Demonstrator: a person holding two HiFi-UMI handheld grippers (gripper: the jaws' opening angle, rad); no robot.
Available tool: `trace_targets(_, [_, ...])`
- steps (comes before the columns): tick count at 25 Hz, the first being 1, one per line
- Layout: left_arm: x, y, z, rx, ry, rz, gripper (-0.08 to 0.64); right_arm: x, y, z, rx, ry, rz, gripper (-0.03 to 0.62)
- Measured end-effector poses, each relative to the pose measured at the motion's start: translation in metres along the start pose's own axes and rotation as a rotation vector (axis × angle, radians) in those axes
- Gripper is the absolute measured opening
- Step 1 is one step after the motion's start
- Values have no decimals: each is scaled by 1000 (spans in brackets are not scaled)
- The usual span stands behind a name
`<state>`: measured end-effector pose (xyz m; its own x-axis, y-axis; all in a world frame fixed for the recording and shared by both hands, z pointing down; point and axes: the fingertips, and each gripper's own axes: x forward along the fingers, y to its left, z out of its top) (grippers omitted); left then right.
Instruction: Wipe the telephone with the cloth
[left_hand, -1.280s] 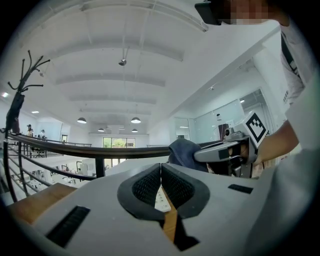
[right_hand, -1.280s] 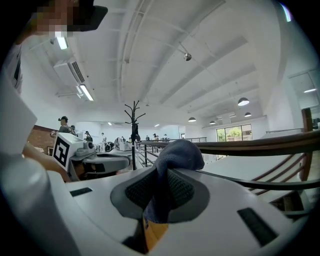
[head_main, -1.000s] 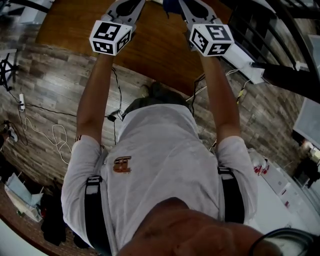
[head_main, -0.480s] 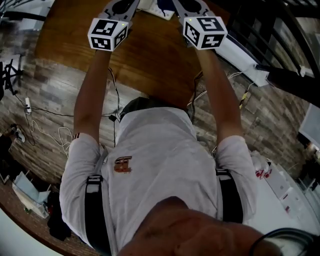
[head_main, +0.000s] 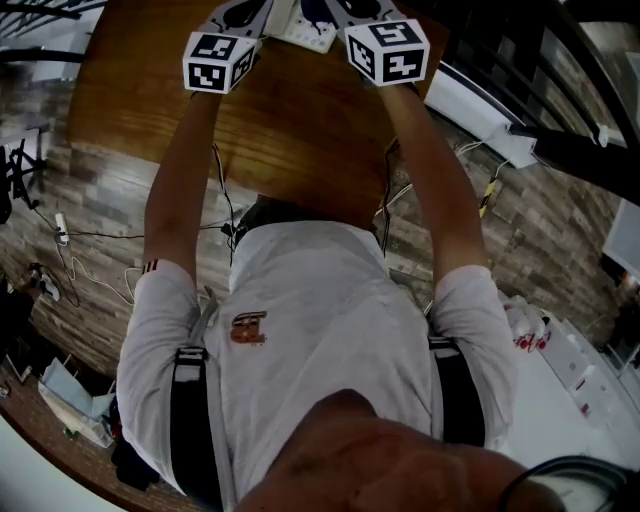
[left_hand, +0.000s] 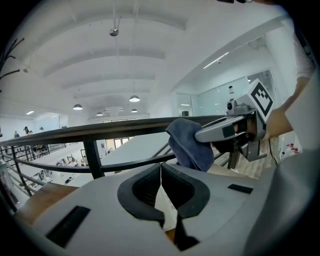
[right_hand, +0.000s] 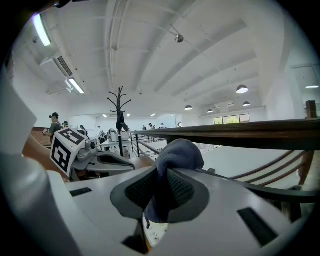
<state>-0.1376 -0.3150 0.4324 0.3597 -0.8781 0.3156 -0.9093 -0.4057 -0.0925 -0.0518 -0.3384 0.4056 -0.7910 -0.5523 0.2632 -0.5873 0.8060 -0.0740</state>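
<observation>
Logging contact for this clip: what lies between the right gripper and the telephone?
The cloth. Clamped in the right gripper, it hangs down between the gripper and the white telephone just below. The right gripper view shows this.

Cropped and hidden, this frame
Head view: the top edge cuts your telephone (head_main: 300, 30) and cloth (head_main: 316, 10) short. Gripper views: only a white sliver of telephone shows below the jaws.

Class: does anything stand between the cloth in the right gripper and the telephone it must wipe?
Nothing visible does: the cloth hangs from the right gripper, with the white telephone showing directly beneath it.
</observation>
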Motion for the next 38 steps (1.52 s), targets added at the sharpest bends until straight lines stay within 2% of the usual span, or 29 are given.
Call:
trace_targets(7, [21,22,-15,26,81,-32,20,34,-7,-6,-1,52,-39,72])
trace_targets(12, [32,44,-38,62,174,-79,21,69,-4,-12,54,85,-61,72])
trace_targets(21, [60,63,-73,48,314,-131,21,115,-18,-14,84,162,-80,72])
trace_targets(30, [68,71,-88,30,358,-188,22,150,-19,-30,102,250,-87,72])
trace_targets(38, [73,71,-100,44,411,-200,23,156,-34,-46,91,314,-135,72])
